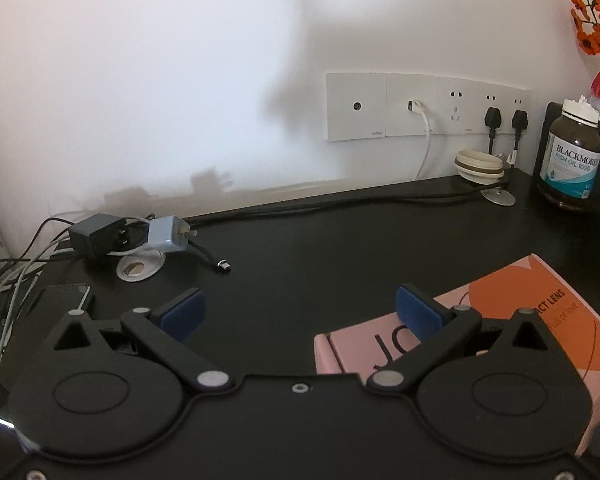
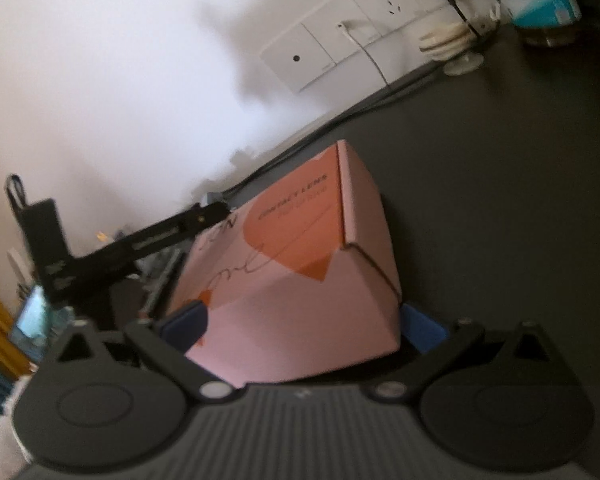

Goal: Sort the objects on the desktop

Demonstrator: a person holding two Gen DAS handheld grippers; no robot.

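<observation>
A pink and orange contact-lens box point(image 2: 300, 280) sits between the blue pads point(image 2: 188, 322) of my right gripper point(image 2: 302, 328). The pads press on its left and right sides, so that gripper is shut on the box. The view is tilted and blurred. In the left wrist view the same box point(image 1: 540, 320) lies at the right, partly behind the gripper's right finger. My left gripper point(image 1: 300, 314) hovers low over the black desk point(image 1: 320, 248), open, with nothing between its fingers. A brown fish-oil bottle point(image 1: 570, 156) stands at the far right.
A black charger point(image 1: 96, 234) and a grey plug point(image 1: 168, 234) with tangled cables lie at the back left. Wall sockets point(image 1: 428, 106), a round cream lid point(image 1: 480, 164) and orange flowers in a red vase point(image 1: 598, 36) are at the back right. A black device point(image 2: 48, 240) shows left.
</observation>
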